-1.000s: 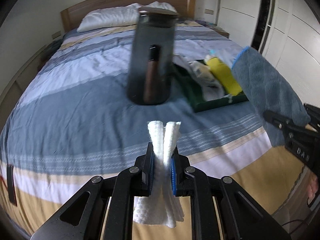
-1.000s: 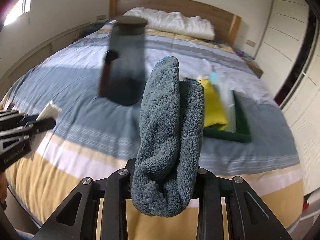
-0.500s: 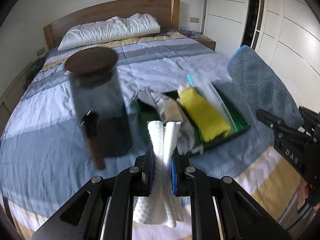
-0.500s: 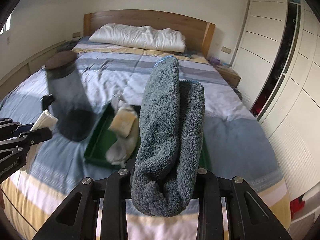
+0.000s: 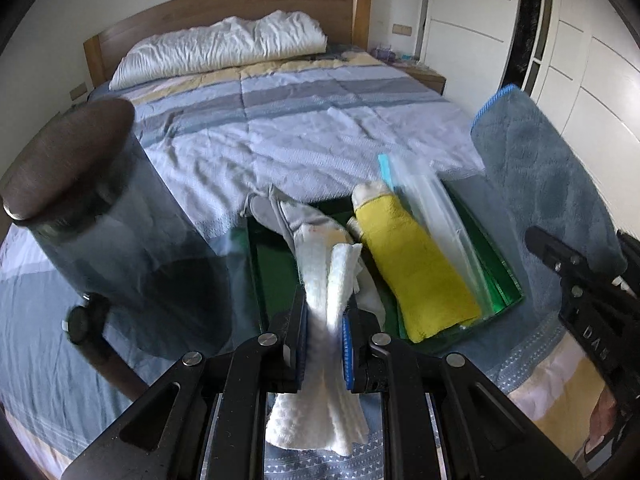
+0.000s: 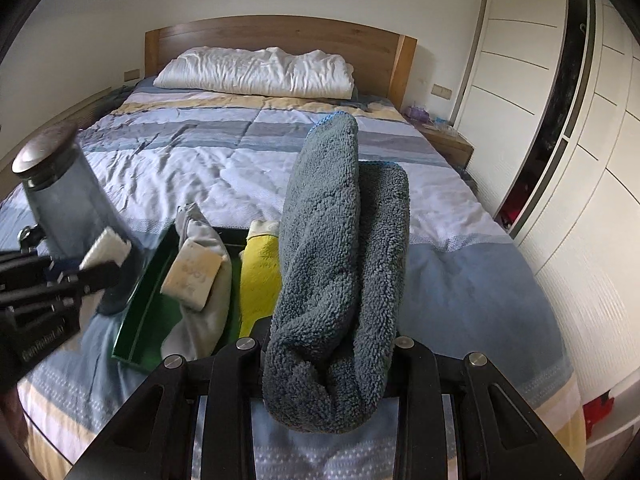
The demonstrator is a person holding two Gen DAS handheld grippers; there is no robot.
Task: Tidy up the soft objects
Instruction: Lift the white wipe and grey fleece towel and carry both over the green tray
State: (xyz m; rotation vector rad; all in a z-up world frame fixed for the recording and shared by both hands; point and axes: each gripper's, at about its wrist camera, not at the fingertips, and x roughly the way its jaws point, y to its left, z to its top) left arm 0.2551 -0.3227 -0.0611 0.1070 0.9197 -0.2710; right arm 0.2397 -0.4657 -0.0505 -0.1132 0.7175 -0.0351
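Left gripper [image 5: 324, 328]: jaws drawn narrow and clamped on a folded white cloth [image 5: 320, 408]; the cloth stands up between the blue pads and hangs out below them; the gripper is held above the near part of the bed [image 5: 312, 136], over the near edge of the green tray [image 5: 500, 276].

Right gripper [image 6: 332, 344]: jaws part-way apart and closed on a thick grey-blue towel [image 6: 340, 260]; the towel is doubled over, its fold rising well above the fingers, its loose ends drooping below them; a blue trim shows at its top edge; it hides the fingertips, so contact at the pads is inferred from the way the towel sits fast between them.

Green tray: lies on the striped bedcover toward the foot of the bed; inside it, a yellow cloth [image 5: 416, 264] along the middle; a grey and white cloth [image 5: 296, 220] at the left end, with a pale folded piece [image 6: 192, 272] resting on it; a clear plastic bag [image 5: 432, 208] with a light blue strip along the right wall.

Dark smoked jar [image 5: 120, 236] with a dark round lid: stands on the bedcover just left of the tray; blurred in both views.

White pillow [image 6: 256, 72]: at the head edge of the bed, against the wooden headboard [image 6: 280, 36]; white wardrobe doors [image 6: 560, 120] along the right side.
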